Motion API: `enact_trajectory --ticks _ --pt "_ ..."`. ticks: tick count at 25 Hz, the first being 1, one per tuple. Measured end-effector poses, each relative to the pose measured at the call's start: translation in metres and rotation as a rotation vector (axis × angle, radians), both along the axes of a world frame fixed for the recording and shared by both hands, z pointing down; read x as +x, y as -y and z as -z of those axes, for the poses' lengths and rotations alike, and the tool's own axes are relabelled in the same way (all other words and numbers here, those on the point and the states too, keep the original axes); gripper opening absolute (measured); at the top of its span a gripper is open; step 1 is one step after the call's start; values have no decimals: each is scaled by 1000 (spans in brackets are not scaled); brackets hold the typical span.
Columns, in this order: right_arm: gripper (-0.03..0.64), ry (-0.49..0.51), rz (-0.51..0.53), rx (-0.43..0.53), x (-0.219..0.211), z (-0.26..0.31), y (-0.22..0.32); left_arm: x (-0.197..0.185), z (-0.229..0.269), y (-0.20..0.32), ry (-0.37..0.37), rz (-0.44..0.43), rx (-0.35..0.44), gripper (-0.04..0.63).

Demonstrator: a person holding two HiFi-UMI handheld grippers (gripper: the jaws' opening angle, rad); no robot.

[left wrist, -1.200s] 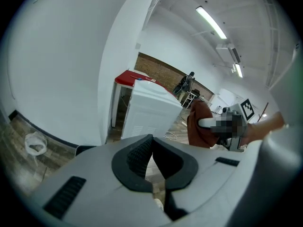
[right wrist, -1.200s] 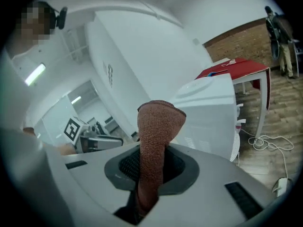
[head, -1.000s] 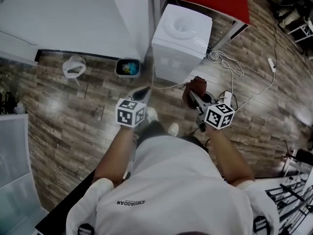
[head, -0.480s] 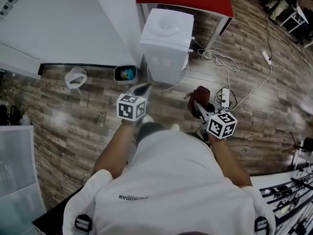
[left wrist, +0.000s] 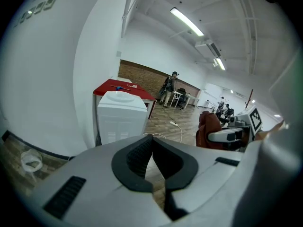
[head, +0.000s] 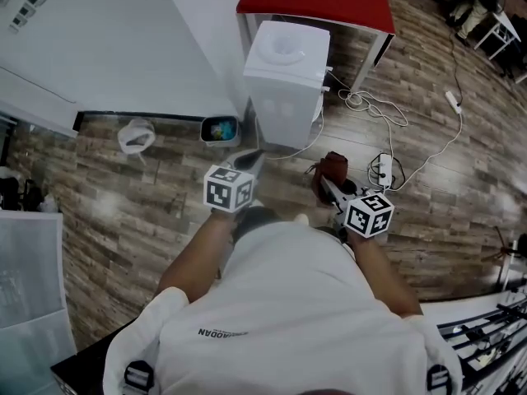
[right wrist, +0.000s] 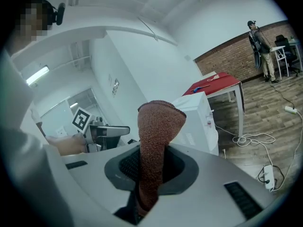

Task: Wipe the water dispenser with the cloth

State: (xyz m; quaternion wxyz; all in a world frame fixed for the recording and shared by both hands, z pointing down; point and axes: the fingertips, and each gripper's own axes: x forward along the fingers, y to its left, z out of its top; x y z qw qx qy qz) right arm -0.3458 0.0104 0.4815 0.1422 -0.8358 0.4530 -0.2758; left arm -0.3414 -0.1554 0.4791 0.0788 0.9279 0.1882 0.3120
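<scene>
The right gripper's jaws are clamped on a reddish-brown knitted cloth. The left gripper's jaws are together and empty. The step looks like the approach: the white box-shaped water dispenser stands far ahead, well apart from both, with a red-topped table behind it. Next, the cloth must reach its top. Loose white cables trail on the right, and a small bin sits on the left.
</scene>
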Motion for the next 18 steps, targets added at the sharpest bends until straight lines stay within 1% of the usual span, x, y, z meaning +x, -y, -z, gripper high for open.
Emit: enact_trajectory --ticks 4,8,15,18 --pt "54 -15 -1 13 -5 3 4 -10 6 4 -19 2 7 -11" --pt "54 -5 -1 55 -6 7 5 -18 7 6 -28 6 13 -11" --pt "54 2 22 25 -5 1 12 -22 13 9 -49 24 2 -11" --pt "54 11 34 22 -12 -3 15 -30 14 10 -49 28 5 -11"
